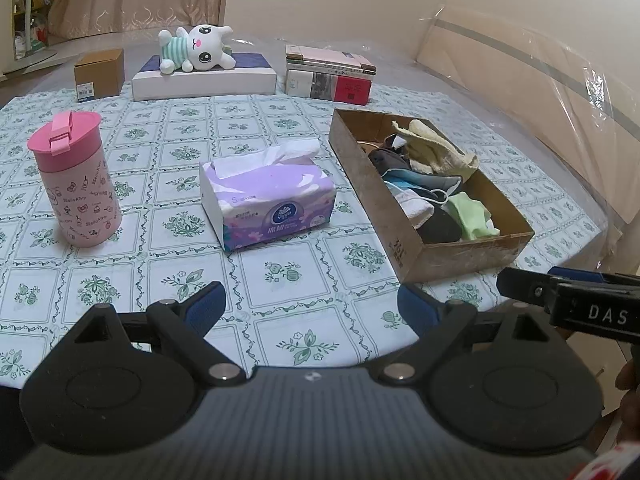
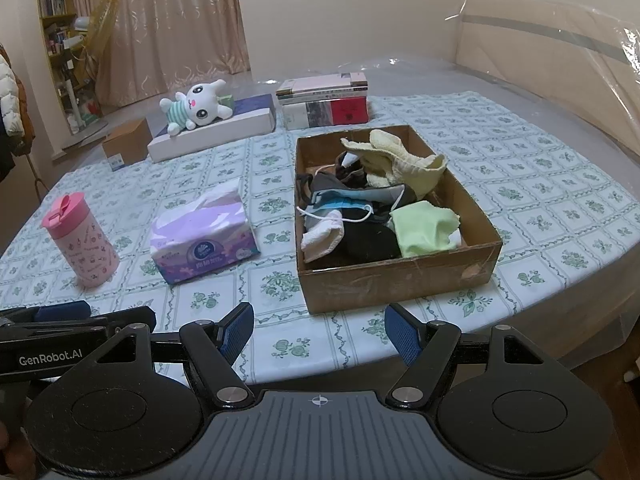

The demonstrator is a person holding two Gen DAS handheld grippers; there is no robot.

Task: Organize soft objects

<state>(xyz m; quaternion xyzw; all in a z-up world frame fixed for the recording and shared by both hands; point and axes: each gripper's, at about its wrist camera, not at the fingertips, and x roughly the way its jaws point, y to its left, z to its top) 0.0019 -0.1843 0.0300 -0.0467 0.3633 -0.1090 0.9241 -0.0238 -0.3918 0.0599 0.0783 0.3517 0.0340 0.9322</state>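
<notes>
Left gripper [image 1: 310, 300]: jaws spread wide, nothing between them, held above the near edge of the table.
Right gripper [image 2: 319, 328]: jaws also wide apart and empty, just in front of the cardboard box [image 2: 400, 276].
Soft objects: piled inside that box, near right on the floral tablecloth [image 1: 120, 264]: a pale yellow towel [image 2: 394, 162], a green cloth [image 2: 424, 226], a blue face mask [image 2: 340, 203], a white sock [image 2: 324, 236], and dark pieces hard to tell apart.
Only the left view: the box's long left wall, with a printed mark at its near corner.
Only the right view: a bookshelf [image 2: 54, 12] and a jacket at far left; the box's contents seen more fully.
Counts: one pink tumbler [image 1: 74, 184], one purple tissue pack [image 1: 268, 196], one plush bunny [image 1: 196, 48] lying on a flat white box [image 1: 204, 80], one small brown carton [image 1: 100, 74], one stack of books [image 1: 330, 76].
Cut off: each view catches only the tip of the other gripper at its edge.
</notes>
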